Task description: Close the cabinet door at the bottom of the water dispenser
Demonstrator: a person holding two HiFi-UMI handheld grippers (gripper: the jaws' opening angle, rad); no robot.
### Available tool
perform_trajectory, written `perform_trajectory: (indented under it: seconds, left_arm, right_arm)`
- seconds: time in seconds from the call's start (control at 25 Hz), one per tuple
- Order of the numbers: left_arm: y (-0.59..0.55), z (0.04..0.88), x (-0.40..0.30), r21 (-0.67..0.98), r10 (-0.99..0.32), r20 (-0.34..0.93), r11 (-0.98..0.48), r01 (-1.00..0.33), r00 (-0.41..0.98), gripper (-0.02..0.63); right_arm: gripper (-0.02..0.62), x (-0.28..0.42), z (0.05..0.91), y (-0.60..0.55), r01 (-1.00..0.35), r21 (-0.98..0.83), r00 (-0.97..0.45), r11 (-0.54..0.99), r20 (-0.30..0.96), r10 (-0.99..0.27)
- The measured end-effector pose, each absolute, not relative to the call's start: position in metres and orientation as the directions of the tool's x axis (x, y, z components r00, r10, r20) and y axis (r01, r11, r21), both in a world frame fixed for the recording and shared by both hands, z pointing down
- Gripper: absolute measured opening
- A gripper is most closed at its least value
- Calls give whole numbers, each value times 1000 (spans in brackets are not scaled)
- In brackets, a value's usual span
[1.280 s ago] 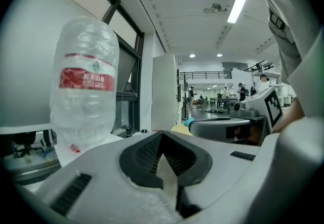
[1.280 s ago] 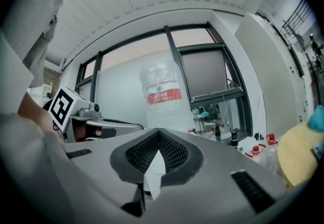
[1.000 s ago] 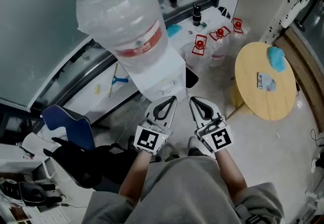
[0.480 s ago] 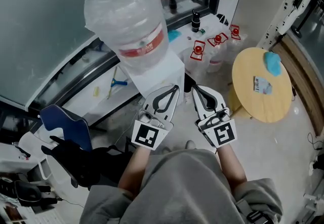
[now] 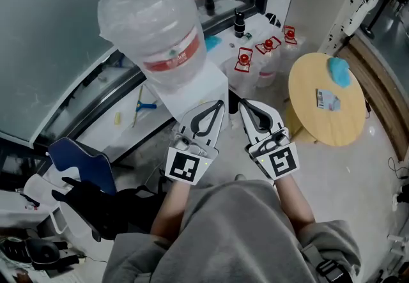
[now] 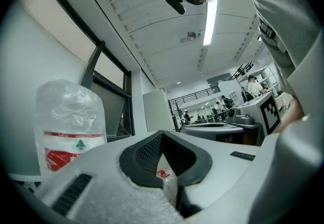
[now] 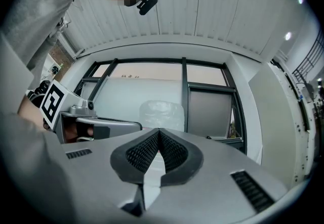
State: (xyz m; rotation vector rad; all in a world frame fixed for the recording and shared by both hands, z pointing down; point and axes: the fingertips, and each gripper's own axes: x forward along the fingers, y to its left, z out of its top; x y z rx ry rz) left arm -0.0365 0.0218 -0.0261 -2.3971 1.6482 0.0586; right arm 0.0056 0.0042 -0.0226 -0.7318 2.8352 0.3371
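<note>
**A:** Where is the cabinet door?

**B:** No view shows it. In the head view the water dispenser (image 5: pixel 199 91) stands at 11 o'clock from the person's lap, with its plastic-wrapped bottle (image 5: pixel 152 16) on top. The door sits at its foot, hidden under the white body and the grippers. I can't tell whether it's open or shut.

**A:** And the grippers?

**B:** The left gripper (image 5: pixel 219 106) and right gripper (image 5: pixel 243 106) are side by side against the dispenser's front, tips toward 12 o'clock. On each, the fingers meet at the tips and hold nothing. Both gripper views look up and show only ceiling and the bottle.

**A:** So which stage is this?

**B:** It fits both: the grippers are either on their way down to an open door or raised after shutting it. Either way, I'd look low at the base first.

**A:** And if it's ajar?

**B:** Keep the fingers together and push flat on the edge away from the hinge. Go slowly until it seats, and don't rock the bottle. Mind the red-capped bottles (image 5: pixel 245 61) at 1 o'clock and the round table (image 5: pixel 329 115) at 3 o'clock.
</note>
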Motion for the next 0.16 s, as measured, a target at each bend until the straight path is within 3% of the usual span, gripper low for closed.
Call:
perform_trajectory:
  seconds: [0.16]
  left_arm:
    - [17,-25,-39,-165,-916,-162,-342,-925,367,6]
  right_arm:
    - [9,2,-20,1,-488,175,-864,855,-233,-446]
